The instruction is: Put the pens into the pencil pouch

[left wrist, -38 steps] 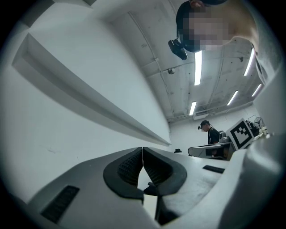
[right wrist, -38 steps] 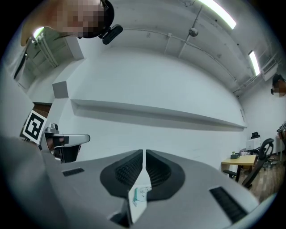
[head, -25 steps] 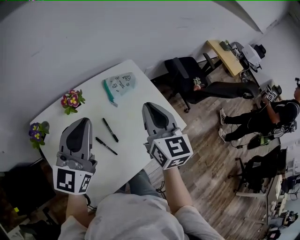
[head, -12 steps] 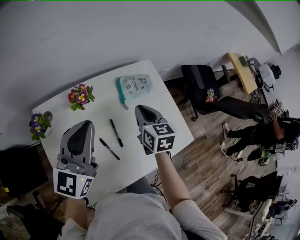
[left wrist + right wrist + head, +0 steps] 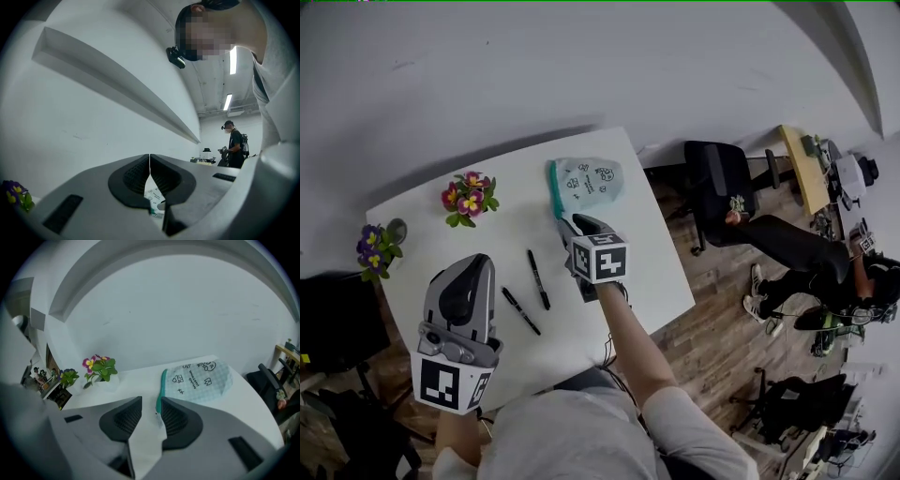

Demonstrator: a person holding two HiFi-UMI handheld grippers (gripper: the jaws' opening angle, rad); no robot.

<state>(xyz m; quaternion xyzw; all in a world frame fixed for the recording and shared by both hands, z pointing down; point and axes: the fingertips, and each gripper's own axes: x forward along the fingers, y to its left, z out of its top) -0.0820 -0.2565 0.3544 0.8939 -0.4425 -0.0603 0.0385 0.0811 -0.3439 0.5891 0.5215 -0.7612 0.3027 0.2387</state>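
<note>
Mint-green with a teal zip edge, the pencil pouch [image 5: 589, 184] lies flat near the upper right corner of the white table [image 5: 652, 262] in the head view. Its zip side faces left. Two black pens lie bare on the table below and left of it, well apart from the pouch: one pen [image 5: 538, 278] nearer the middle, the other pen [image 5: 520, 310] lower and further left. Both slant the same way and sit close to each other without touching.

The right gripper [image 5: 569, 223] points down at the table, with its tips just below the lower end of the pouch's zip edge. In the right gripper view its jaws have just been opening and stand apart. Bare table shows through the gap, and the teal edge runs up from just beyond the right-hand jaw tip. Nothing is clamped.

The left gripper [image 5: 478, 262] hangs over the lower left part of the table, left of the pens. Its jaws are together with nothing between them.

A pot of pink and yellow pansies [image 5: 470, 196] stands near the table's upper left edge, and a purple-flowered plant [image 5: 375, 247] sits at the far left corner. On the wooden floor to the right are a black office chair [image 5: 720, 178] and a seated person [image 5: 811, 262] in dark clothes.
</note>
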